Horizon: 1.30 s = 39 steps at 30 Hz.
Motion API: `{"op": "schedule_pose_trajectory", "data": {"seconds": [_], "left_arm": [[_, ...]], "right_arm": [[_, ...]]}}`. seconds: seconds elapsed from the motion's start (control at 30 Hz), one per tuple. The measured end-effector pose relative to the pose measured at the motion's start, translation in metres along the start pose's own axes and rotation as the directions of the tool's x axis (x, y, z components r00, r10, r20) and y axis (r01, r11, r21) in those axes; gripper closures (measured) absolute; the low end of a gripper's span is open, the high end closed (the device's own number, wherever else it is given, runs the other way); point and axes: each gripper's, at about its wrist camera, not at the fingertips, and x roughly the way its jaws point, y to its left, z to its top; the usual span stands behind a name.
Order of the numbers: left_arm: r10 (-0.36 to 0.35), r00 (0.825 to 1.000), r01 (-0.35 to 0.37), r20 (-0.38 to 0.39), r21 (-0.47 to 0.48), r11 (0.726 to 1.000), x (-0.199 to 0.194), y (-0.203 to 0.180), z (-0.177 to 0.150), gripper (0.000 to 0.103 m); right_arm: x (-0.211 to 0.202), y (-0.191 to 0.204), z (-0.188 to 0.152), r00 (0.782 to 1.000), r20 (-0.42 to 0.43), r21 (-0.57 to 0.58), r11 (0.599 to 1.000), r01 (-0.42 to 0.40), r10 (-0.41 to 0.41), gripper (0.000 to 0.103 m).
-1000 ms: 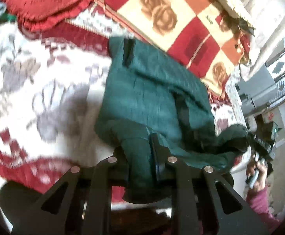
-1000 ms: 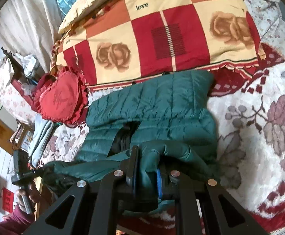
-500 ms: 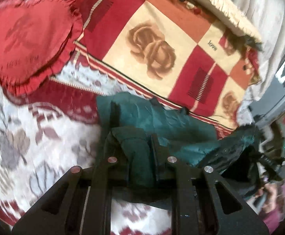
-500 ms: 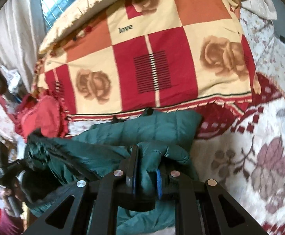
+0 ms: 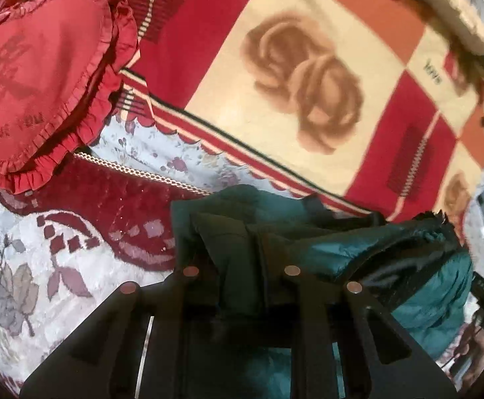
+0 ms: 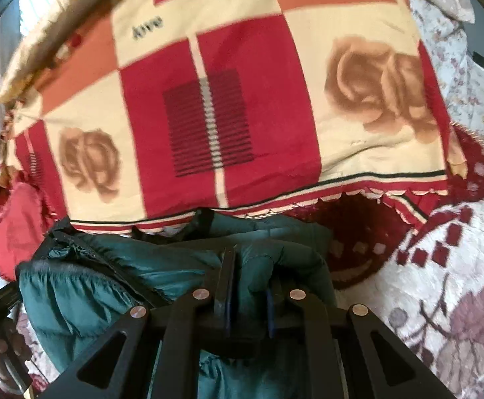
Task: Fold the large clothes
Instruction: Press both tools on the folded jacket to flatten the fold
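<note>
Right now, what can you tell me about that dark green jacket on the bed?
The green jacket is a puffy, quilted garment with a slightly shiny shell and dark trim along one edge. It is bunched and partly doubled over, not flat. The left hand-held gripper and the right hand-held gripper each pinch a fold of it. It lies on the floral bedspread, its far edge close to the red and cream checked blanket.

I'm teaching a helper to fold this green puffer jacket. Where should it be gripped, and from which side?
By its near edge, one bunch per corner, coming from the near side of the bed. The green puffer jacket is soft; the left gripper and right gripper each pinch such a bunch.
</note>
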Motion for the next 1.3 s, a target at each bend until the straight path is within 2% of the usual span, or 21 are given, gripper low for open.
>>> {"op": "schedule_pose_trajectory", "data": {"seconds": [0.2,0.33,0.5,0.63,0.87,0.93,0.97,1.0,1.03,1.1,1.17,1.3], "left_arm": [[0.069,0.998,-0.069,0.008,0.061,0.996,0.027,-0.010,-0.006,0.087],[0.109,0.994,-0.110,0.011,0.098,0.989,0.036,-0.017,-0.009,0.087],[0.119,0.993,-0.119,0.008,0.097,0.988,0.037,-0.017,-0.011,0.087],[0.121,0.993,-0.121,0.004,0.097,0.988,0.037,-0.017,-0.011,0.086],[0.121,0.993,-0.120,0.000,0.091,0.989,0.033,-0.017,-0.010,0.086],[0.118,0.993,-0.118,-0.002,0.085,0.989,0.032,-0.017,-0.010,0.086],[0.115,0.993,-0.115,-0.003,0.083,0.990,0.032,-0.016,-0.010,0.086],[0.112,0.994,-0.111,-0.003,0.081,0.990,0.031,-0.016,-0.010,0.085],[0.107,0.994,-0.106,-0.004,0.079,0.991,0.030,-0.016,-0.009,0.085],[0.103,0.995,-0.102,-0.013,0.079,0.992,0.027,-0.016,-0.008,0.084],[0.087,0.996,-0.086,-0.018,0.070,0.994,0.022,-0.015,-0.006,0.082],[0.041,0.999,-0.040,-0.018,0.042,0.998,0.005,-0.012,-0.001,0.075]], "right_arm": [[0.042,-0.002,-0.008,0.998,-0.044,-0.020,0.998,0.053,-0.054,0.090],[0.056,0.001,-0.011,0.994,-0.068,-0.049,0.995,0.087,-0.090,0.089],[0.047,0.003,-0.004,0.993,-0.082,-0.055,0.995,0.086,-0.091,0.088],[0.016,0.013,0.001,0.996,-0.038,-0.050,0.995,0.083,-0.085,0.083],[-0.034,0.041,0.010,0.998,0.041,-0.081,0.995,0.057,-0.054,0.054],[-0.047,0.046,0.013,0.993,0.088,-0.093,0.992,0.089,-0.081,0.043],[-0.055,0.048,0.014,0.988,0.123,-0.099,0.989,0.108,-0.095,0.032],[-0.062,0.050,0.015,0.983,0.149,-0.100,0.988,0.118,-0.102,0.026],[-0.074,0.051,0.017,0.978,0.182,-0.096,0.988,0.120,-0.101,0.025],[-0.084,0.055,0.019,0.981,0.182,-0.101,0.992,0.080,-0.061,0.025],[-0.087,0.064,0.014,0.989,0.146,-0.139,0.990,0.035,-0.014,0.025],[-0.075,0.102,-0.015,0.997,0.041,-0.291,0.956,-0.046,0.060,0.025]]}}
